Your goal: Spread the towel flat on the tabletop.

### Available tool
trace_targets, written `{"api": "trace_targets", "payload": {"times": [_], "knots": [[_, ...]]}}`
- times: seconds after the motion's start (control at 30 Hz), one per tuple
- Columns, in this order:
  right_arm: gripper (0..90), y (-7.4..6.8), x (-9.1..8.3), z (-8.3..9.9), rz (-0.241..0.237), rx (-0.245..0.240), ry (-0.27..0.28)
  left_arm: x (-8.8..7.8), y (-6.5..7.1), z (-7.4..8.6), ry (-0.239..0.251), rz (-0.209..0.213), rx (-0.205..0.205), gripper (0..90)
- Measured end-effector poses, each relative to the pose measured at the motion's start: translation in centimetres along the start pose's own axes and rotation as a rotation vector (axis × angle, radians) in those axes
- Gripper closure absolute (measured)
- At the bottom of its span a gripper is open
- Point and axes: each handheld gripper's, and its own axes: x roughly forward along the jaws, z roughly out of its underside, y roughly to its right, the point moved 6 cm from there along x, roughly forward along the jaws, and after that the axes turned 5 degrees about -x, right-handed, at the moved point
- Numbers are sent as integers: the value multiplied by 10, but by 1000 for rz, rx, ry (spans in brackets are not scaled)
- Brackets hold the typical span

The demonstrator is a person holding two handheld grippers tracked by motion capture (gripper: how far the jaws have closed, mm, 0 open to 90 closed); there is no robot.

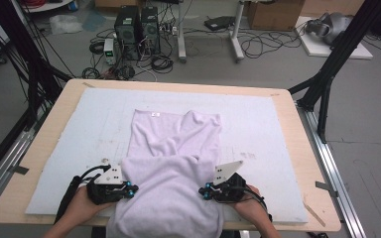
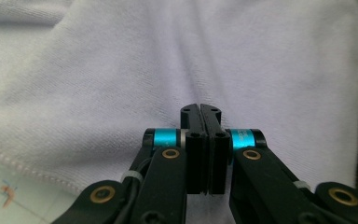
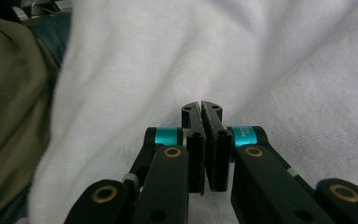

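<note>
A pale lilac towel lies crumpled on the white mat, its near part bunched up and hanging over the table's front edge. My left gripper rests at the towel's left edge and points right toward the cloth. My right gripper rests at its right edge and points left. In the left gripper view the jaws are pressed flat together, with the towel just beyond the tips and nothing seen between them. In the right gripper view the jaws are likewise together in front of the towel.
The mat covers most of the wooden table. Black frame posts stand at both sides. Computer towers, cables and a cardboard box sit on the floor beyond the table. A person's olive garment shows at the left of the right gripper view.
</note>
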Motion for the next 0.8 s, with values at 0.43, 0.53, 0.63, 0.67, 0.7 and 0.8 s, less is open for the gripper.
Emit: {"api": "trace_targets", "payload": {"times": [0.43, 0.53, 0.63, 0.67, 0.7, 0.8], "knots": [[770, -42, -41, -22, -14, -48, 136, -43, 27, 5, 83, -5, 15, 676], [745, -24, -46, -18, 50, -11, 140, -38, 10, 0, 90, -35, -2, 654], [730, -3, -40, -6, 101, 39, 98, -24, -5, 0, 66, -59, -29, 635], [724, 0, -36, -2, 98, 45, 82, -17, -9, 1, 50, -67, -30, 627], [708, 3, -29, 3, 87, 53, 69, -13, -12, 1, 42, -74, -36, 622], [684, 4, -15, 10, 79, 59, 14, 1, -19, 8, -15, -75, -55, 626]]}}
